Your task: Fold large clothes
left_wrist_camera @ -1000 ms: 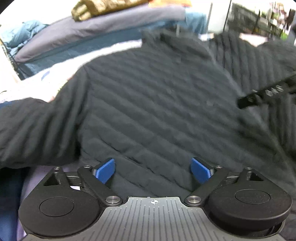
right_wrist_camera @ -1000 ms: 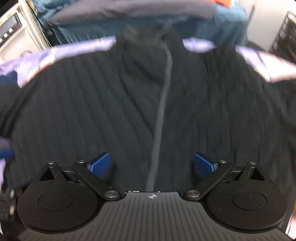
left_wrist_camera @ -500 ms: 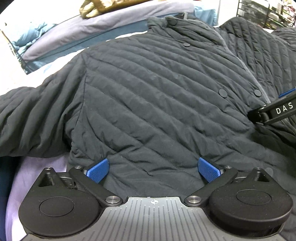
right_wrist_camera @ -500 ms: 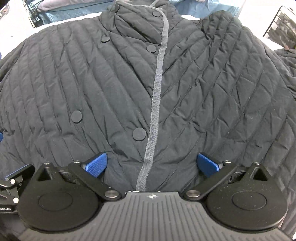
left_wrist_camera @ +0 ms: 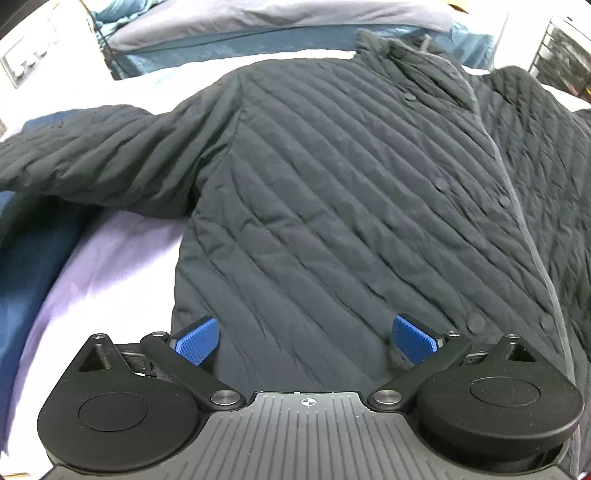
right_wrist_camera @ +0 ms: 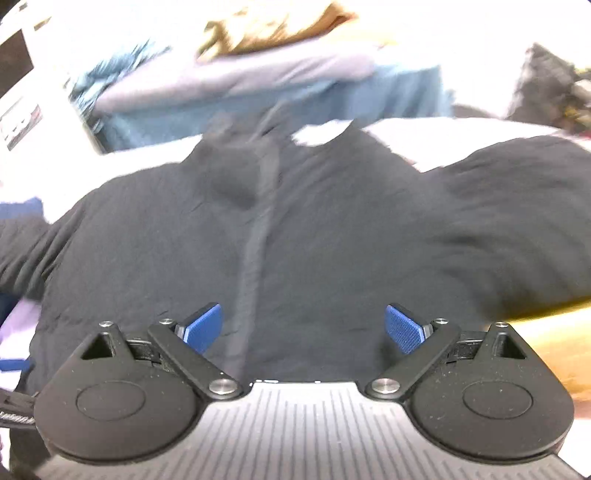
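Note:
A dark quilted jacket (left_wrist_camera: pixel 351 192) lies spread front up on a pale lilac sheet (left_wrist_camera: pixel 110 266), collar at the far side, its left sleeve (left_wrist_camera: pixel 92 155) stretched out to the left. My left gripper (left_wrist_camera: pixel 304 338) is open and empty over the jacket's lower left hem. In the blurred right wrist view the jacket (right_wrist_camera: pixel 332 236) fills the middle, its grey front placket (right_wrist_camera: pixel 255 240) running down the centre. My right gripper (right_wrist_camera: pixel 303 326) is open and empty above the lower hem.
A stack of folded bedding, lilac and blue (left_wrist_camera: pixel 258 26), lies beyond the collar. A dark blue cloth (left_wrist_camera: pixel 26 266) is at the left edge. A wire rack (left_wrist_camera: pixel 565 55) stands at the far right. A wooden edge (right_wrist_camera: pixel 554 343) shows at lower right.
Both grippers have pulled back from the jacket, so more of it and its sleeves shows. The right wrist view has tilted up and blurred. Both grippers stayed open.

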`<state>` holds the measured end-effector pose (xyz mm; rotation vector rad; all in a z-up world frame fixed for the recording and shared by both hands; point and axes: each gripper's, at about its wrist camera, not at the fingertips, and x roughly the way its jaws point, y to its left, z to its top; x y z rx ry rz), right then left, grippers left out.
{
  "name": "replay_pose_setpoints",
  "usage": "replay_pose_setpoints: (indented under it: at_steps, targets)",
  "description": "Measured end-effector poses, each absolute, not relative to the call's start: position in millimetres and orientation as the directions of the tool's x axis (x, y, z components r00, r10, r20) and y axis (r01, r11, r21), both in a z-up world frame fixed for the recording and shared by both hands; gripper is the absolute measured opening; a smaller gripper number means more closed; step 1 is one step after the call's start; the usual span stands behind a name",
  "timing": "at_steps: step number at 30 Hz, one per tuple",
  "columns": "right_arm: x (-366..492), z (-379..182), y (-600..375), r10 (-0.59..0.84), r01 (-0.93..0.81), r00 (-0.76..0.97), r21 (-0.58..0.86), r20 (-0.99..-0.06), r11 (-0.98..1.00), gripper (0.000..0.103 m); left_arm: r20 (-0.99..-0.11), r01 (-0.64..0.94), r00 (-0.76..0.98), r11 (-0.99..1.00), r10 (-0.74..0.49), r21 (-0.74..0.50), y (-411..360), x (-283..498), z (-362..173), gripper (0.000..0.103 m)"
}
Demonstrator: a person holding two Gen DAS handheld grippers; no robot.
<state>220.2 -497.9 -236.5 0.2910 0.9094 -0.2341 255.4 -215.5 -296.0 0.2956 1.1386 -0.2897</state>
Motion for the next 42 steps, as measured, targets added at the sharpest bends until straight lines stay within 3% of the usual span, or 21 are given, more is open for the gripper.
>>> replay_pose_setpoints:
  at_steps: [4,10,22,24,29,35,42]
  targets:
    - [176,-215,-583,-0.262,0.516,0.567,0.088,-0.781,0.852,0.096,-0.918,0.413,0.387,0.907,-0.089,0.086,-232,242,-290,0.103]
    - [96,-198,-687,-0.435,0.774,0.503,0.165,-0.747,0.611,0.096,-0.919,0.442,0.375,0.895,-0.12,0.064,-270,247,-285,0.103]
    - [53,-196,-787,-0.479,0.84,0.541,0.411,-0.692,0.354,0.088,-0.923,0.528,0.368,0.842,-0.113,0.108,-313,228,-282,0.103]
    - [50,-197,-799,-0.492,0.836,0.548,0.436,-0.676,0.332,0.077,-0.925,0.527,0.366,0.843,-0.107,0.111,-313,225,-282,0.103]
    - [37,-210,-827,-0.507,0.821,0.553,0.536,-0.661,0.197,0.062,-0.926,0.539,0.367,0.832,-0.088,0.134,-311,218,-282,0.103]
    - [29,-211,-831,-0.501,0.792,0.588,0.577,-0.635,0.199,0.014,-0.933,0.549,0.35,0.826,-0.087,0.129,-311,217,-283,0.103]
    - [7,-159,-832,-0.558,0.732,0.658,0.604,-0.506,0.315,0.008,-0.934,0.583,0.342,0.802,-0.102,0.126,-319,221,-285,0.103]
